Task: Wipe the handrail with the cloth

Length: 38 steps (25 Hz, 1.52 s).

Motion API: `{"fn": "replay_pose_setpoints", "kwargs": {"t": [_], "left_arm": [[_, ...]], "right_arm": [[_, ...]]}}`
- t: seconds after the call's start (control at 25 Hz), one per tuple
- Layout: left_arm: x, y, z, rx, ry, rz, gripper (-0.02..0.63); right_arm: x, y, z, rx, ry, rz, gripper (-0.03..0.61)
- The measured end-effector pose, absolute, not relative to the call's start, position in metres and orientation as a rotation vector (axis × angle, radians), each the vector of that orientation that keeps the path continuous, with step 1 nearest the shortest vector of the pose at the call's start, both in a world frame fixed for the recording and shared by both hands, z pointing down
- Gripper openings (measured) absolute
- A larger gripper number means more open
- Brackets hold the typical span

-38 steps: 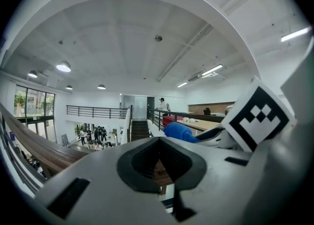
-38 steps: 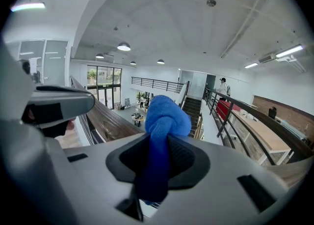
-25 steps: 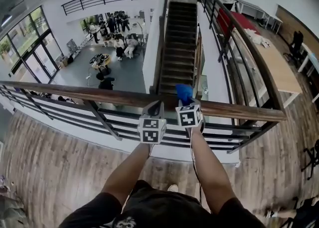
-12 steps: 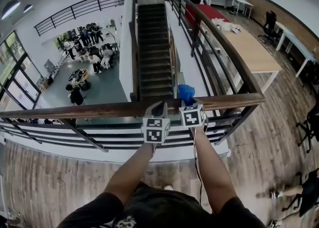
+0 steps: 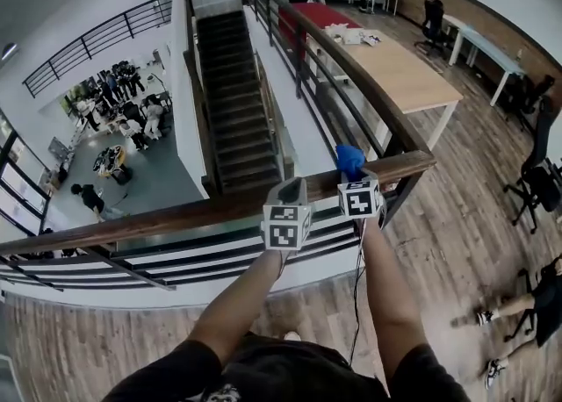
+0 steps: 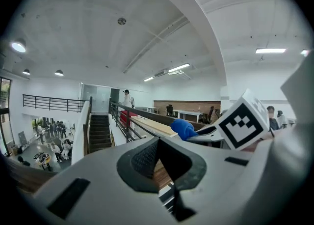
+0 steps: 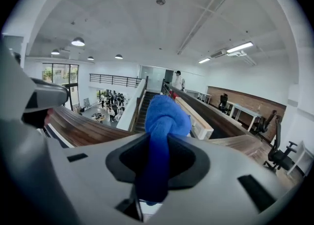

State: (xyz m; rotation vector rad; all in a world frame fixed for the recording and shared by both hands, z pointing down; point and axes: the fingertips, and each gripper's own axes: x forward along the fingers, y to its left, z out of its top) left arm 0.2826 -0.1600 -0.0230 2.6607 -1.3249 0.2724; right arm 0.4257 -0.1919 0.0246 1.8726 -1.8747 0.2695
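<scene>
On my feed, my right gripper [image 5: 352, 177] has its jaws clamped on the blue cloth [image 5: 349, 160]. In the right gripper view the cloth [image 7: 164, 117] fills the slot between the jaws and bunches up in a rounded wad beyond the tips of the right gripper [image 7: 157, 162]. In the head view that wad sits at 12 o'clock from the gripper's marker cube, right on the top of the wooden handrail [image 5: 176, 216], near the corner post where the rail ends at about 3 o'clock. I cannot tell whether the cloth presses on the wood or hangs just over it.

My left gripper [image 5: 291, 190] is just beside the right one, at its 9 o'clock, with its tip at the rail's near edge. In the left gripper view the jaws of the left gripper [image 6: 158, 156] are closed together with nothing between them.

The handrail [image 7: 81, 129] runs off toward 9 o'clock in the right gripper view. Past the rail, the staircase [image 5: 226, 102] drops away at 11 o'clock, a long wooden table [image 5: 399, 71] lies at 1 o'clock, and a group of people [image 5: 118, 102] stands on the lower floor at 10 o'clock
</scene>
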Motion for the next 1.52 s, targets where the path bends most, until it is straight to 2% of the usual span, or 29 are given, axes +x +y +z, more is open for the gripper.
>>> {"fn": "replay_pose_setpoints", "kwargs": {"t": [0.6, 1.0, 1.12, 1.24, 1.52], "left_arm": [[0.424, -0.168, -0.022, 2.778, -1.081, 0.352, 0.005], [0.408, -0.167, -0.027, 2.798, -1.075, 0.328, 0.005], [0.387, -0.172, -0.023, 2.758, -1.081, 0.300, 0.005], [0.361, -0.175, -0.029, 2.747, -1.133, 0.270, 0.004], [0.266, -0.169, -0.043, 2.755, -1.306, 0.195, 0.005]], "right_arm": [[0.610, -0.203, 0.029, 2.018, -1.624, 0.299, 0.104], [0.688, -0.205, 0.025, 2.027, -1.458, 0.298, 0.104], [0.677, -0.202, 0.020, 2.050, -1.442, 0.241, 0.104], [0.631, -0.200, -0.004, 2.099, -1.557, 0.116, 0.104], [0.437, -0.163, -0.033, 2.045, -1.926, -0.010, 0.104]]}}
